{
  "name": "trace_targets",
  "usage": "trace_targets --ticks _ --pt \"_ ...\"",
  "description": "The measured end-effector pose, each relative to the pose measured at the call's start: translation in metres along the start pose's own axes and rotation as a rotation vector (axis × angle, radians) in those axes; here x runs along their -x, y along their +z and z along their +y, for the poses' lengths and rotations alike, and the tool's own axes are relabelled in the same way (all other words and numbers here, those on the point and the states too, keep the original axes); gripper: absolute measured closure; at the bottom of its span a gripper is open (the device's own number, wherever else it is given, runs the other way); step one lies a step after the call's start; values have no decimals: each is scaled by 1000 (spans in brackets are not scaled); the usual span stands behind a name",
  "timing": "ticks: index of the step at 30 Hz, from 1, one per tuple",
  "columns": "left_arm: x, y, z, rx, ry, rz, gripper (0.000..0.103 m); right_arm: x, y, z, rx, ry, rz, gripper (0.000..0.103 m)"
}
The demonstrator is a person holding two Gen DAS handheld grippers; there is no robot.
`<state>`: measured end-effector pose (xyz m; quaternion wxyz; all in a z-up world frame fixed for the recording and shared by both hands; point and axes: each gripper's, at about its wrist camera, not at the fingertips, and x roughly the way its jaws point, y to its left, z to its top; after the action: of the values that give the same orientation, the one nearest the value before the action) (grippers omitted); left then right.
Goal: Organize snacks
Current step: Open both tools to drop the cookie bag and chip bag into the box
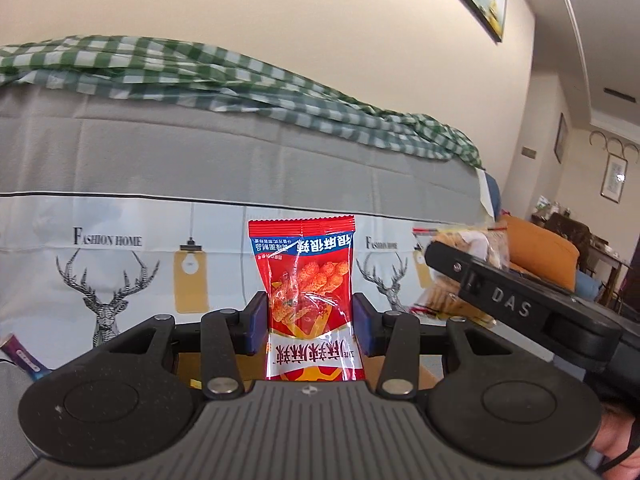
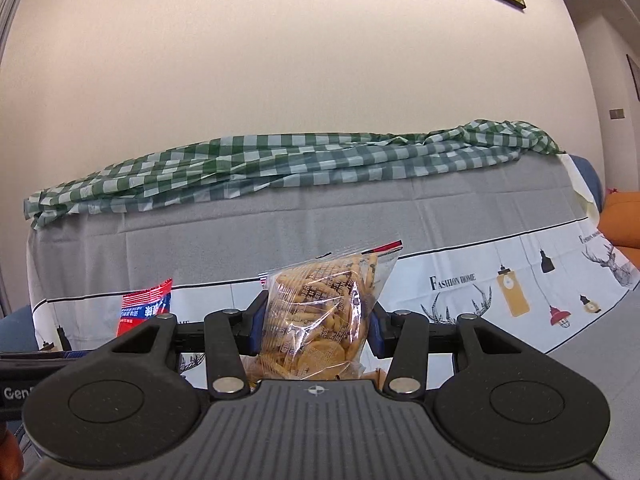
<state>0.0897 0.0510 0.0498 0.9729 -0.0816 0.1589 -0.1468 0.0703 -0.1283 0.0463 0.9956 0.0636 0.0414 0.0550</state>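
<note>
My left gripper (image 1: 310, 322) is shut on a red snack packet (image 1: 310, 280) with Chinese print, held upright and upside down in the air. My right gripper (image 2: 316, 330) is shut on a clear bag of golden crackers (image 2: 320, 312), also held up. In the left wrist view the right gripper's black body (image 1: 508, 300) and the cracker bag (image 1: 464, 264) show to the right. In the right wrist view the red packet's top (image 2: 146, 304) shows to the left. Both face a sofa.
A sofa under a grey and white cover (image 1: 200, 168) printed with deer and lamps fills the front. A green checked cloth (image 2: 280, 168) lies along its back. A brown cardboard surface (image 1: 400, 372) shows under the left gripper. An orange cushion (image 1: 540, 256) and furniture stand at far right.
</note>
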Motion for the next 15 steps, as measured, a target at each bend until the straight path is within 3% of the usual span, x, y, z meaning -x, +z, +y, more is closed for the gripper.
trace_targets --ticks 4,7,15 --pt "-7 -4 -3 -7 -56 44 52 2 2 1 12 -12 -19 50" --pt "-10 -8 -6 -27 -72 73 38 4 2 3 18 -30 -33 37" --pt "-12 -9 -2 -32 -38 84 33 4 0 4 21 -33 -34 35"
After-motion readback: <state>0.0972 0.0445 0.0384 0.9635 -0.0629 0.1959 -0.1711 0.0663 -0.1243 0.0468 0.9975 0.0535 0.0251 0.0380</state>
